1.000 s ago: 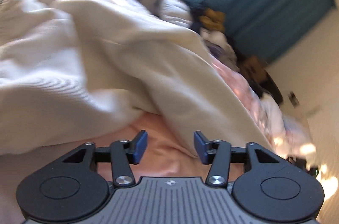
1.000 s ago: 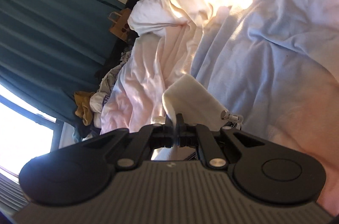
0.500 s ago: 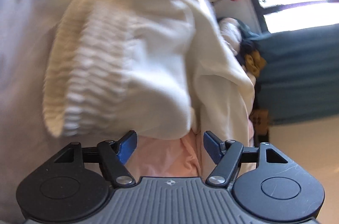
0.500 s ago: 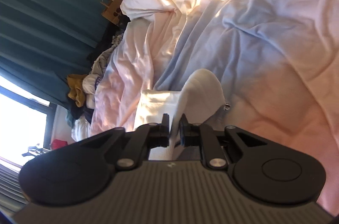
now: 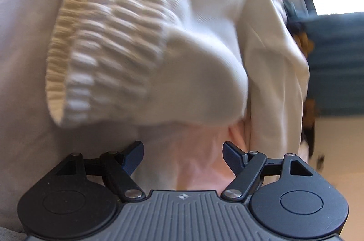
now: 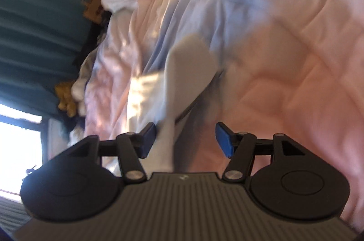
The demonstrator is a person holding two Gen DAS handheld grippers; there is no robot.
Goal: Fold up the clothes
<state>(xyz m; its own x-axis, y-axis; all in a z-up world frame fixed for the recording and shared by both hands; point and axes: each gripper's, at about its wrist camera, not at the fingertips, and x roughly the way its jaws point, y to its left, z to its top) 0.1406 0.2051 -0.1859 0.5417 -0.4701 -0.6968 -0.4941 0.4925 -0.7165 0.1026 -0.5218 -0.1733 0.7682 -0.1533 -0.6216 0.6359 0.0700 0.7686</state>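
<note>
Bed [image 6: 307, 58] strewn with laundry | sweater [image 5: 182, 36] just released by right gripper [image 6: 185, 138], jaws opening | left gripper [image 5: 183, 155] opening, empty | fold laid.

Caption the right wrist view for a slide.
Right tool opening, cream garment loose between its jaws, over pink bedding.

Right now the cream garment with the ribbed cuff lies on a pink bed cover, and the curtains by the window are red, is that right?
Not quite: the curtains are teal, as the right wrist view shows. The cream garment with its ribbed cuff does lie on the pink bed cover.
</note>
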